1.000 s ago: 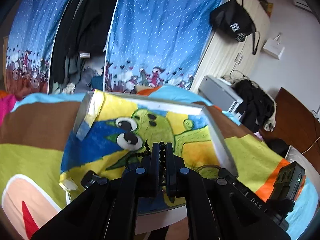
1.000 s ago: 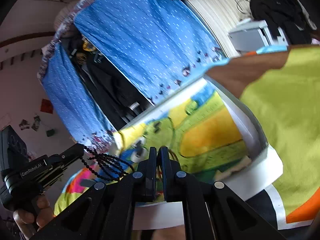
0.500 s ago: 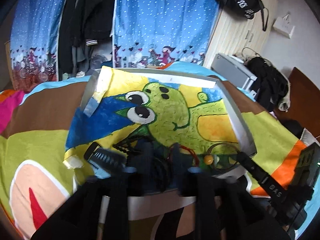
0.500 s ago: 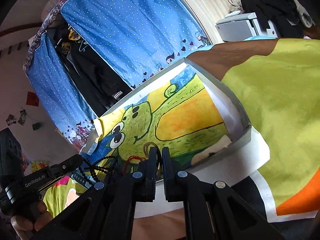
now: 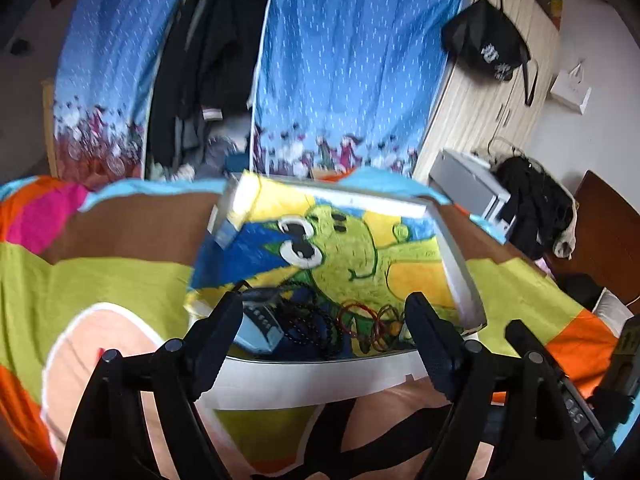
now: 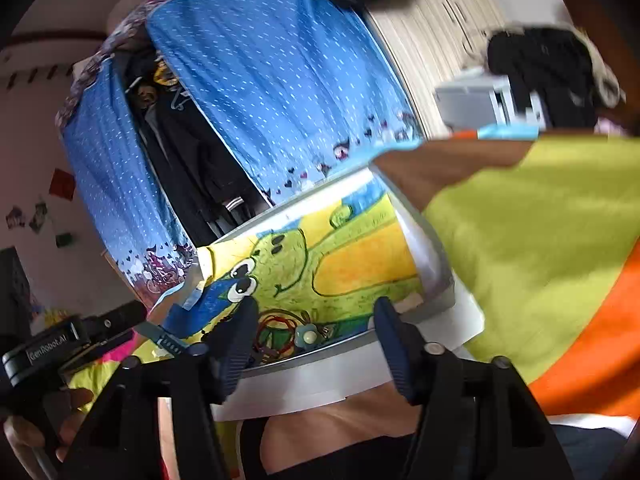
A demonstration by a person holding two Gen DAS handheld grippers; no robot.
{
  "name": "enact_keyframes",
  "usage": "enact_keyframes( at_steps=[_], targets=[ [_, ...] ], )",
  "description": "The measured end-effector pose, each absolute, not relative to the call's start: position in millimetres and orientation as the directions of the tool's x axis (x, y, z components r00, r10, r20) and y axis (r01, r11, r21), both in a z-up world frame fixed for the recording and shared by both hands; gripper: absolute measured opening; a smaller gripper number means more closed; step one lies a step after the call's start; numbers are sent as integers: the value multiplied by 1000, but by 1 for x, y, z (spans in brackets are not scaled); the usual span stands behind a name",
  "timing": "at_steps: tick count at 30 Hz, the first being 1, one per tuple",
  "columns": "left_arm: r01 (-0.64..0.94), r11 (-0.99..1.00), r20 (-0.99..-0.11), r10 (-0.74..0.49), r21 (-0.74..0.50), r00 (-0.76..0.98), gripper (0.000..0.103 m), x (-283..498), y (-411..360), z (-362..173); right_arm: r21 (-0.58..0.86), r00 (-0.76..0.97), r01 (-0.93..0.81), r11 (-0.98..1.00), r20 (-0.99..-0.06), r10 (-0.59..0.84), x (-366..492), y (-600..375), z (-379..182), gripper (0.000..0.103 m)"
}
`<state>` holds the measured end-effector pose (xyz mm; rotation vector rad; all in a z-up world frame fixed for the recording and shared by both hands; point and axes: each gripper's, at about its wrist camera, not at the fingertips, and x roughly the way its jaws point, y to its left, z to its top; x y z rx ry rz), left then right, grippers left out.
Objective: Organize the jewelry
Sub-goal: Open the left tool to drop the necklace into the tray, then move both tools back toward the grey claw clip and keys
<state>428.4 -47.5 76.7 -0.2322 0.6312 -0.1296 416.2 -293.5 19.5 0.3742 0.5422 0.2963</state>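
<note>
A shallow white box (image 5: 460,268) with a green cartoon drawing on its floor lies on the bed. At its near edge lie a black bead necklace (image 5: 312,324), red and brown bangles (image 5: 360,318), and a light blue watch (image 5: 256,320). My left gripper (image 5: 324,320) is open and empty just above this pile. In the right wrist view the box (image 6: 436,280) holds the bangles (image 6: 276,332) and a blue flower piece (image 6: 308,336). My right gripper (image 6: 312,328) is open and empty over the box's near edge.
A patchwork bedspread (image 5: 100,280) in green, brown and orange covers the bed. Blue curtains (image 5: 352,60) and hanging dark clothes (image 5: 216,48) stand behind. A wooden wardrobe (image 5: 488,104) with a black bag is at the right. The left gripper (image 6: 60,344) shows at the lower left of the right wrist view.
Both grippers have opened. The left one let go of the black bead necklace, which now lies in the box; both pulled back slightly from the box.
</note>
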Motion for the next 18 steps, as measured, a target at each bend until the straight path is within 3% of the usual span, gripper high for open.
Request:
enact_keyframes(
  at_steps=[2, 9, 18],
  targets=[
    [55, 971, -546, -177, -233, 819, 89, 414, -46, 86, 385, 837, -198, 902, -412, 360, 402, -291, 33, 72],
    [92, 977, -446, -171, -193, 878, 99, 350, -40, 115, 305, 891, -270, 914, -282, 357, 350, -285, 72, 101],
    [110, 972, -378, -183, -205, 908, 100, 274, -31, 133, 224, 924, -297, 928, -178, 339, 277, -286, 98, 103]
  ],
)
